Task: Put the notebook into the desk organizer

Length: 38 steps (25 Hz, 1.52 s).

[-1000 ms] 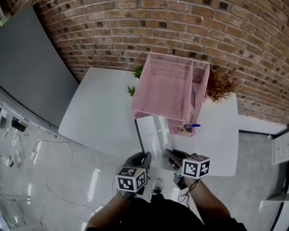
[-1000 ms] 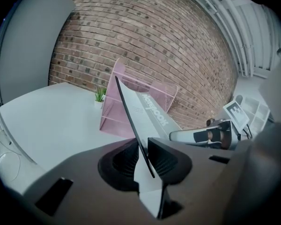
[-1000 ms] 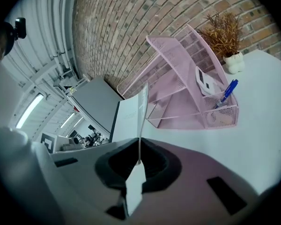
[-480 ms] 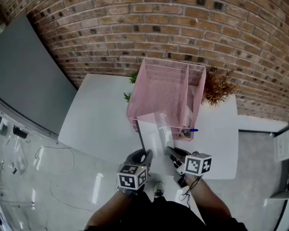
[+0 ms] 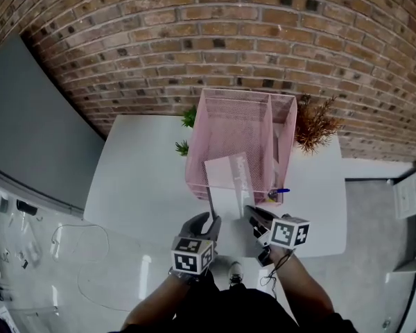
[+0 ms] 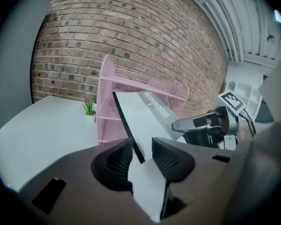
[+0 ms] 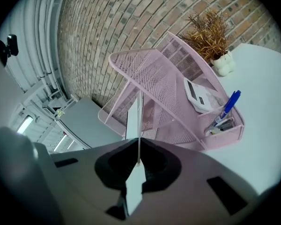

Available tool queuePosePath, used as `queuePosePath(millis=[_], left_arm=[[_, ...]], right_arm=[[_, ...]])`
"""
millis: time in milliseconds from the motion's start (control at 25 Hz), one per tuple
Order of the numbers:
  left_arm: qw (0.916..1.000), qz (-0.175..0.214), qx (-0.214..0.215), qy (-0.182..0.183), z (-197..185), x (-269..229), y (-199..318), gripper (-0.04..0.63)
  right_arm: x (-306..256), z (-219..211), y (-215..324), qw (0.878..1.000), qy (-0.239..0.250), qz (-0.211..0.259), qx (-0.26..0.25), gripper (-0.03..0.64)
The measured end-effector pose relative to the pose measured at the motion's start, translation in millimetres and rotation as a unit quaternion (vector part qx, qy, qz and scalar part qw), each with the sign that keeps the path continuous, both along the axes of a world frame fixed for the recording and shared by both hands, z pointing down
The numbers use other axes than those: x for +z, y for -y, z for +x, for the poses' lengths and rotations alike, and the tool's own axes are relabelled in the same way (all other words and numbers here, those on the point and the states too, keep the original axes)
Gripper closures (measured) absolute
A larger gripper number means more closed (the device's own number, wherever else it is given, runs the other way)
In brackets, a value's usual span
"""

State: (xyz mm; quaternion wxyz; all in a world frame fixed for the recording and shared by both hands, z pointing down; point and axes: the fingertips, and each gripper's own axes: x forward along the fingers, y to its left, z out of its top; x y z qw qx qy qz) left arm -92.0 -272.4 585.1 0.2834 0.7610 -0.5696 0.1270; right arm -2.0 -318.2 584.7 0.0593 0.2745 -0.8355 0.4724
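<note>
Notebook (image 5: pixel 227 180) is up off the desk (image 5: pixel 139 179), tilted. Its far end is over the front of the organizer (image 5: pixel 218 123), at the big left compartment. Can't tell if it touches the mesh. Near end is w/ me.

My right gripper (image 5: pixel 254 215) has jaws clamped tight on the notebook's thin edge, seen edge-on in the right gripper view. My left gripper (image 5: pixel 208 220) has jaws opening, pads apart, w/ the notebook's dark spine edge btwn them but not pinched.

Organizer is pink mesh, at the back of the desk. Its narrow right compartment holds a calculator (image 7: pixel 201 93), and the small front bin has a blue pen (image 5: pixel 280 191). Green plant (image 5: pixel 187 120) is left of the organizer, dry plant (image 5: pixel 317 123) right. Brick wall (image 5: pixel 194 40) behind.
</note>
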Motion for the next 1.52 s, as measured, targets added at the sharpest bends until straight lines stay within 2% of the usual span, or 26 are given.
queuePosePath(millis=[360, 520, 760, 1160, 1520], left_arm=[[0.9971, 0.041, 0.063, 0.013, -8, -14, 20, 0.479], [0.9916, 0.071, 0.105, 0.026, -4, -22, 29, 0.479], [0.9848, 0.084, 0.149, 0.034, 4, -21, 45, 0.479], [0.9793, 0.081, 0.182, 0.038, 4, -12, 72, 0.479], [0.98, 0.076, 0.181, 0.032, 4, -11, 81, 0.48]], right_arm=[[-5, -21, 27, 0.998, 0.013, -0.004, 0.057, 0.604], [-7, -27, 35, 0.997, 0.011, -0.001, 0.08, 0.604], [-9, -32, 47, 0.994, 0.002, 0.006, 0.105, 0.603], [-16, -41, 59, 0.992, -0.032, 0.041, 0.114, 0.601], [-19, -45, 62, 0.988, -0.089, 0.085, 0.097, 0.567]])
